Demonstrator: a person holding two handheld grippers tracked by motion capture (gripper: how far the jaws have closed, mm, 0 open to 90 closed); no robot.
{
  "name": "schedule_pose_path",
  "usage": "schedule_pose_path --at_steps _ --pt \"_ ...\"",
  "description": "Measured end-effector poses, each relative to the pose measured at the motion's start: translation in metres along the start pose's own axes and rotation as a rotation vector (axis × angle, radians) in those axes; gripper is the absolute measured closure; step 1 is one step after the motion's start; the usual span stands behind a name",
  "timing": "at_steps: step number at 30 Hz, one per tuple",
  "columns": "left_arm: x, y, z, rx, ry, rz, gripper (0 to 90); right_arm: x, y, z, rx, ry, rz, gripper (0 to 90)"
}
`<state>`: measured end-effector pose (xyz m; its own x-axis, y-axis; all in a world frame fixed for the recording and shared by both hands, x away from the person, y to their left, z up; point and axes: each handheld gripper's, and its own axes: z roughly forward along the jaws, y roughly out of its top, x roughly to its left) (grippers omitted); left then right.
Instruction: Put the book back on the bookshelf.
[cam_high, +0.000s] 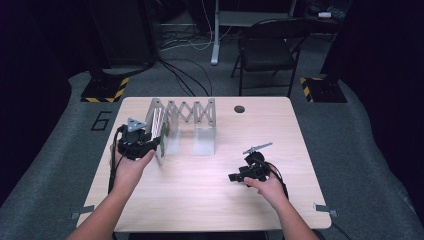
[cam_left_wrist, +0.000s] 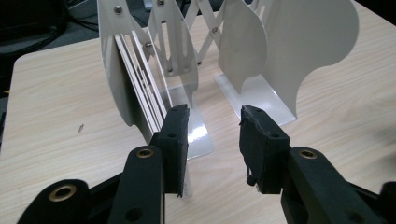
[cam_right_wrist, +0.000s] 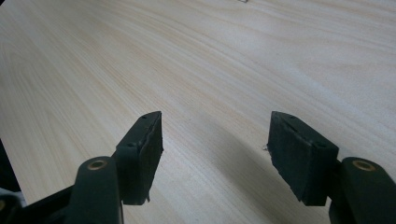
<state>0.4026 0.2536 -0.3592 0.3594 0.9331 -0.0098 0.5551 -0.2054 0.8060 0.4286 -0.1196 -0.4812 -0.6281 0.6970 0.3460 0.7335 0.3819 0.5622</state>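
Left gripper (cam_left_wrist: 214, 135) jaws parted; right gripper (cam_right_wrist: 215, 149) jaws wide apart, held low.

A pale, light-grained wooden table (cam_high: 200, 200) carried an off-white metal expanding rack (cam_high: 182, 120) at 11 o'clock. Both grippers, left (cam_high: 159, 141) and right (cam_high: 231, 177), were black, each topped by a grey plate. Beyond, at 12 o'clock, stood a black folding chair (cam_high: 267, 50) on grey carpet (cam_high: 350, 140), flanked by yellow-and-black striped bases (cam_high: 105, 90).
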Motion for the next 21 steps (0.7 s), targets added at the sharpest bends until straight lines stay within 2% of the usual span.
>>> schedule_pose_path --at_steps 5,7,14,21 --pt "-0.002 -0.004 -0.002 0.018 -0.017 0.018 62.1 0.000 0.000 0.000 0.001 -0.002 0.007 35.4" --pt "-0.003 -0.006 -0.003 0.010 -0.014 0.011 62.1 0.000 0.000 -0.001 0.002 -0.004 0.006 35.4" --pt "-0.002 -0.012 -0.007 0.025 -0.037 0.012 61.3 0.001 0.000 -0.001 -0.003 -0.010 0.005 35.4" --pt "0.004 -0.028 -0.006 0.048 -0.066 0.002 57.4 0.000 0.000 -0.002 -0.001 -0.014 -0.001 35.3"
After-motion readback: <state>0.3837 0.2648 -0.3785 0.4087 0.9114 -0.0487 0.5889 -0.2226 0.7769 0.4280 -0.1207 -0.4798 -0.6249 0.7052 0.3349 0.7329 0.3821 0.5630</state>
